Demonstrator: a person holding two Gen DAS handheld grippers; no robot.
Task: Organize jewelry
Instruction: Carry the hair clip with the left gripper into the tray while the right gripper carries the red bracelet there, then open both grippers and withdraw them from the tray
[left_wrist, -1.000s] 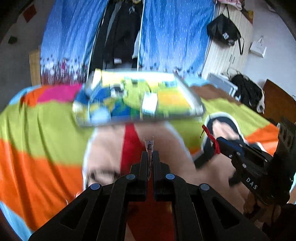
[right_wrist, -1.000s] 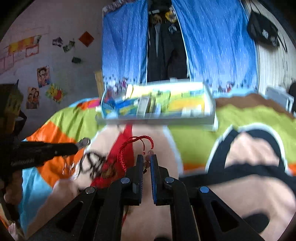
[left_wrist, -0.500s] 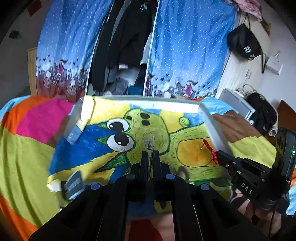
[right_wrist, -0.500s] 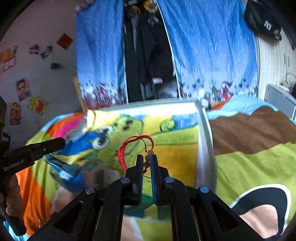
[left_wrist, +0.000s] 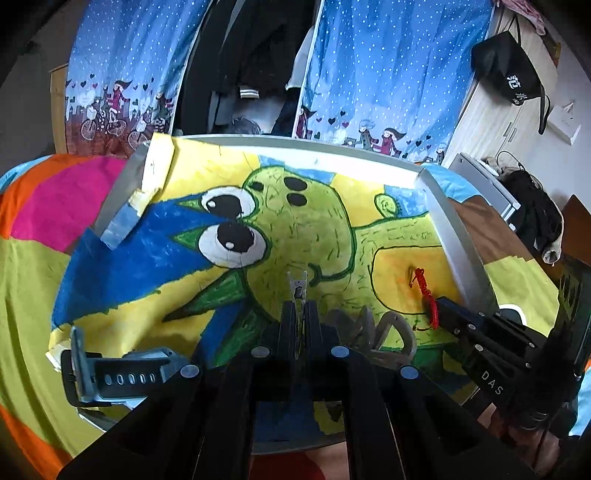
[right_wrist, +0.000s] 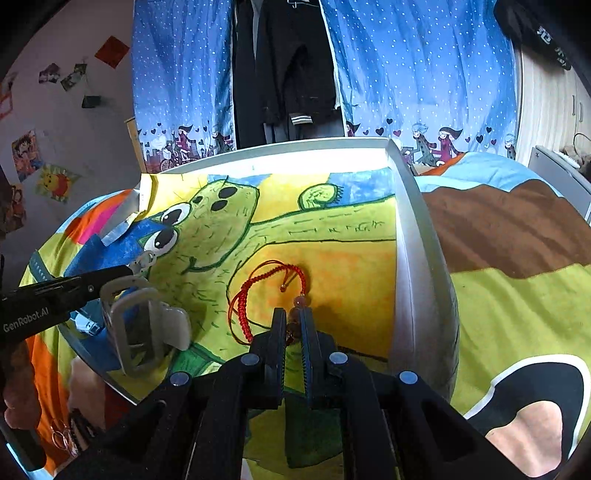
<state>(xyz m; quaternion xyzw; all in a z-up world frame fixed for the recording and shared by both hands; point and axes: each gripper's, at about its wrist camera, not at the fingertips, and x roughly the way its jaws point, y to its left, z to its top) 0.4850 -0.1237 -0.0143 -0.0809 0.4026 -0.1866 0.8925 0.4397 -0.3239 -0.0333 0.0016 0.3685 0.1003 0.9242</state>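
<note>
Nearest in, the right gripper (right_wrist: 291, 326) was pinching a red bracelet (right_wrist: 258, 291) by its bead end, with the loop sagging onto the orange patch of the drawing inside the tray (right_wrist: 410, 229). My worry: only that tiny bit sat between the fingers, so a quick tilt could've let the cord slide out, or the loose loop could've snagged the white clip (right_wrist: 147, 325) just to its left. The left gripper (left_wrist: 300, 317) was closed tight on a small metal clip (left_wrist: 297, 288), hovering over the tray's middle. It's thin and slick, so probably easy to twist or drop crooked. A watch (left_wrist: 110, 373) lay at the tray's near-left edge, half off the paper, and a bump from the left arm might've knocked it onto the bed (left_wrist: 33, 280). Further back was just the curtain (left_wrist: 369, 81).
</note>
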